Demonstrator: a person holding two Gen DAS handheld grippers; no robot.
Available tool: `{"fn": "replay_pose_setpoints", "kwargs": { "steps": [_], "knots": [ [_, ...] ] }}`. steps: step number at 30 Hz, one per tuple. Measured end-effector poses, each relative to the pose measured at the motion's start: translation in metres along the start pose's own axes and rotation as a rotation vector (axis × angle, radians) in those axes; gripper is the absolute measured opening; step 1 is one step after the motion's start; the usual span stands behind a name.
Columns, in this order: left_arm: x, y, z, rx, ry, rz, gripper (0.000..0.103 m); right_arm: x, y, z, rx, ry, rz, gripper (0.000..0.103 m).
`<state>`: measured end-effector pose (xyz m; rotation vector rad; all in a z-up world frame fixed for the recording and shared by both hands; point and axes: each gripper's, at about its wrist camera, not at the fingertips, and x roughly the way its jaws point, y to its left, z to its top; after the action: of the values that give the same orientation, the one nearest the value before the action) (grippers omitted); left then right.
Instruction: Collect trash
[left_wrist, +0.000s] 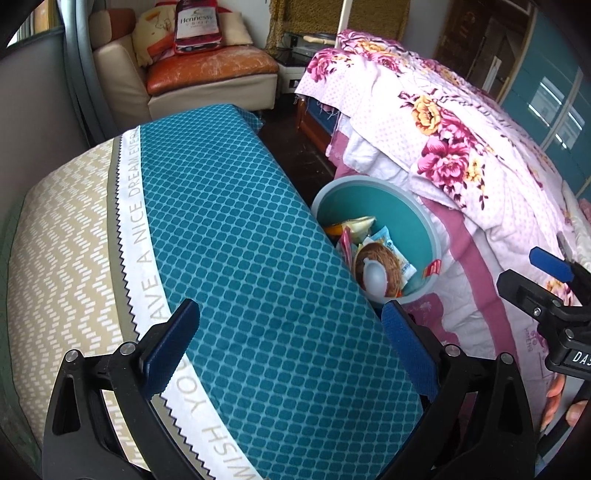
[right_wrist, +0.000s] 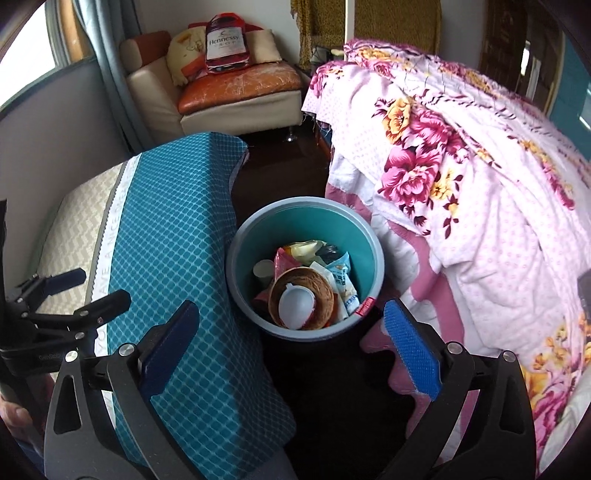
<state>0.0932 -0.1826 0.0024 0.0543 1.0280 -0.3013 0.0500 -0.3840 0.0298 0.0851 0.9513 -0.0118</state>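
- Right gripper (right_wrist: 291, 339): jaws are held wide apart, nothing is gripped; it is aimed down at the floor gap between cushion and bed
- Left gripper (left_wrist: 291, 347): jaws are likewise spread and empty; it is held above the cushion, beside the right gripper (left_wrist: 532, 284)
- Teal cushion (right_wrist: 177, 258): a long padded piece with a beige panel and a lettered white band, lying left of the bin and just beside its rim; from the left wrist view part of the bin is hidden by it
- Trash bin (right_wrist: 364, 236): a round bin with grey rim and teal inner wall, standing upright on the dark floor between cushion and bed, directly ahead of the right gripper's open jaws and near them; from the left gripper it lies ahead and to the right, past the cushion edge (left_wrist: 424, 218)
- Trash inside the bin: a woven brown bowl (right_wrist: 317, 295) with a white plastic lid (right_wrist: 295, 306) resting in it, crumpled wrappers (right_wrist: 341, 273) behind; a small red label (right_wrist: 364, 307) is seen at the near rim
- Judgement: the right gripper is taken to be the nearer and better aligned with the bin; no loose trash outside the bin can be made out
- Bed quilt (right_wrist: 461, 177): pink floral, draped down at the bin's right
- Armchair (right_wrist: 236, 92): far corner, with a bottle-shaped cushion (right_wrist: 225, 44) propped on it
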Motion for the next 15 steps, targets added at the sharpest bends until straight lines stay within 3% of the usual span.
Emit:
{"fn": "replay_pose_setpoints", "kwargs": {
  "steps": [15],
  "knots": [
    [-0.001, 0.002, -0.013, -0.005, 0.002, 0.025, 0.099, 0.0, -0.006, -0.014, 0.018, 0.015, 0.035, 0.096]
  ]
}}
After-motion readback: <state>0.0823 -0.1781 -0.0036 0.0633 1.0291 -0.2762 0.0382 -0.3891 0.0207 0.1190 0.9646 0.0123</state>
